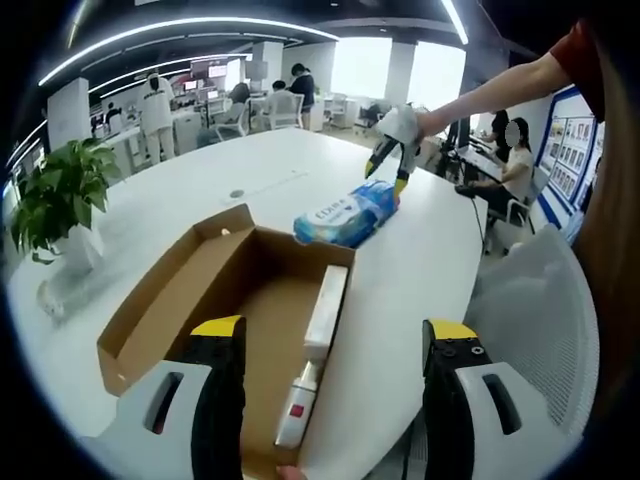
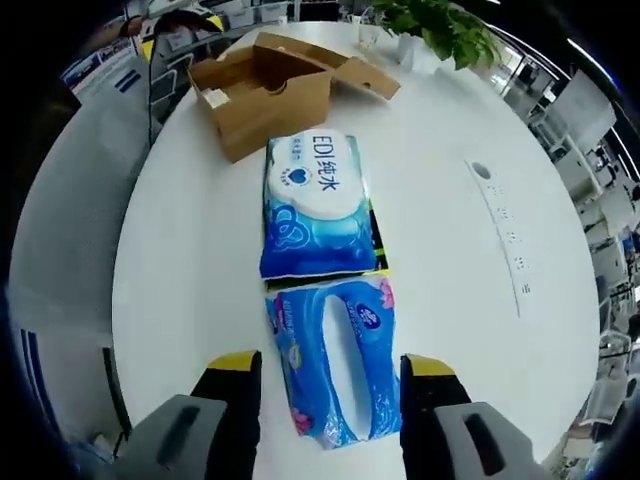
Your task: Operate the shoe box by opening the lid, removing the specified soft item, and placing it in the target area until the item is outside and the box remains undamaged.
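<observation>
While the left tool (image 1: 330,345) hangs wide apart over the open shoe box (image 1: 240,300), the right tool (image 2: 330,375) stands spread with the tissue pack (image 2: 335,355) lying on the table (image 2: 450,260) between its jaws; a wet-wipes pack (image 2: 315,205) lies just ahead, touching it.

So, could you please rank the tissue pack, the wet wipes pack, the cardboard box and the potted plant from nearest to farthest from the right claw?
1. Tissue pack, between the open right claw.
2. Wet wipes pack, just beyond.
3. Cardboard box, farther, up-left.
4. Potted plant, farthest, at the table's far edge.
</observation>
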{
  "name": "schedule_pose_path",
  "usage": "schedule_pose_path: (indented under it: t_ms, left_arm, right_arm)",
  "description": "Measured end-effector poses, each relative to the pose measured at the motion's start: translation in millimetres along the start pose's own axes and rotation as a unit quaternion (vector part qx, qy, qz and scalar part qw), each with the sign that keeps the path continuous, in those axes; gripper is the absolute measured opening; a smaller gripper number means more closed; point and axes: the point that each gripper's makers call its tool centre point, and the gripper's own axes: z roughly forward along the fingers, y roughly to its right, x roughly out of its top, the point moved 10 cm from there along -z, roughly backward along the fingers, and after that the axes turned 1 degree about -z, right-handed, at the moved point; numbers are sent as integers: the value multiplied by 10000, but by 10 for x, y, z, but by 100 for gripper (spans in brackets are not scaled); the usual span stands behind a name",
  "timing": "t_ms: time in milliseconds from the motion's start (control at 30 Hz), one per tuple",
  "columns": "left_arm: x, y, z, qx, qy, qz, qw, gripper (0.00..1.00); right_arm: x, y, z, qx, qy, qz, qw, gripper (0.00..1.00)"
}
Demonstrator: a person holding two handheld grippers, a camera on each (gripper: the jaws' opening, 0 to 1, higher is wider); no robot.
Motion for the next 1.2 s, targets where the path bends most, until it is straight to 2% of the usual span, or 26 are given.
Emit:
schedule_pose_path:
  t_ms: [267,433,567,767,967,1200]
  left_arm:
    - [-43,-16,-43,30,107,-117,9999,71]
    - [-53,-18,-81,61,198,-204,9996,71]
    - [-63,-13,-101,78,270,-278,9992,71]
    - [-82,-28,-110,113,350,-393,9985,71]
    - [-95,-48,-117,177,445,-496,9976,71]
    - [-115,-59,-125,253,574,-644,9960,70]
  right_arm:
    - [22,-16,-169,-207,398,460,9979,53]
    - [80,-55,-251,-291,798,792,9932,53]
    - [124,-93,-291,-337,1172,1166,9857,53]
    - [221,-187,-307,-363,1517,1394,9779,53]
    - [403,-332,-296,-329,2113,1778,9605,55]
    - [621,-532,-224,-244,2391,1817,9535,56]
